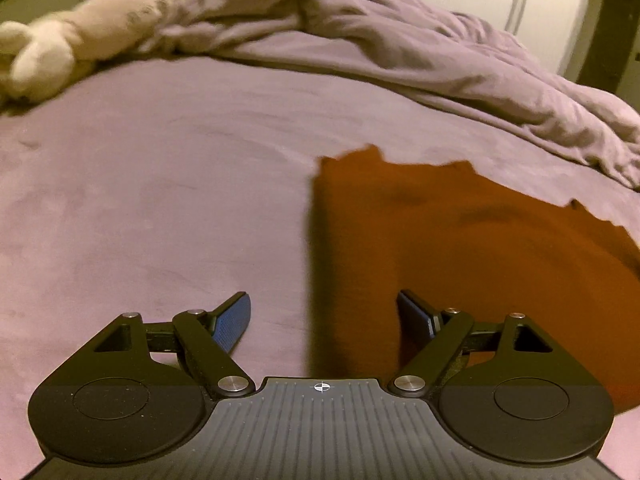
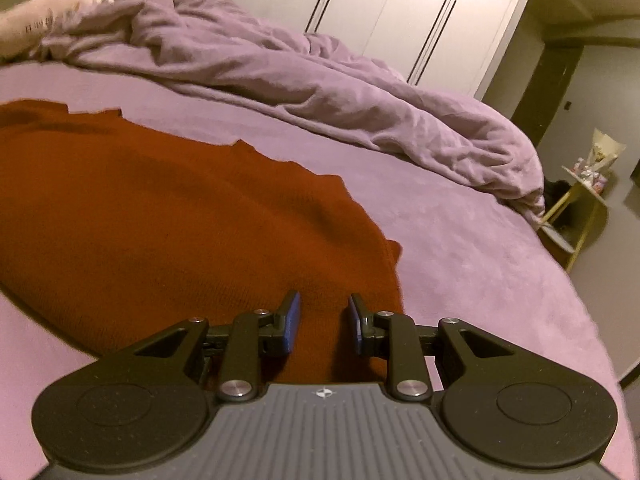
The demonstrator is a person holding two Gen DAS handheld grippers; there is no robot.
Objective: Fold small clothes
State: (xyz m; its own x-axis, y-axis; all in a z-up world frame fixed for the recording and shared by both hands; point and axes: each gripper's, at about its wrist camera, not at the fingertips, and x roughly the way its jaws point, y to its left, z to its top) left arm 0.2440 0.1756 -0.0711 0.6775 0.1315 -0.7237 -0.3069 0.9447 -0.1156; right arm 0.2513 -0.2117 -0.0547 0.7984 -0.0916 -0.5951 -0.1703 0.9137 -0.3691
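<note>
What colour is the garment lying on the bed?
Rust orange, plain; the garment shows best in the right wrist view.

Both rigs look identical: left hand-held gripper [image 1: 322,318] and right hand-held gripper [image 2: 324,318] have black linkage arms, silver pivot screws, textured blue pads, round black discs, plus a ribbed grey body with a small crosshair mark.

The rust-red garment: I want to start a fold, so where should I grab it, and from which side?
Probably the near hem corner of the rust-red garment. It lies flat on the bed, so that edge is the only pinchable part. Come in low from the near side, where the right gripper already hovers.
</note>
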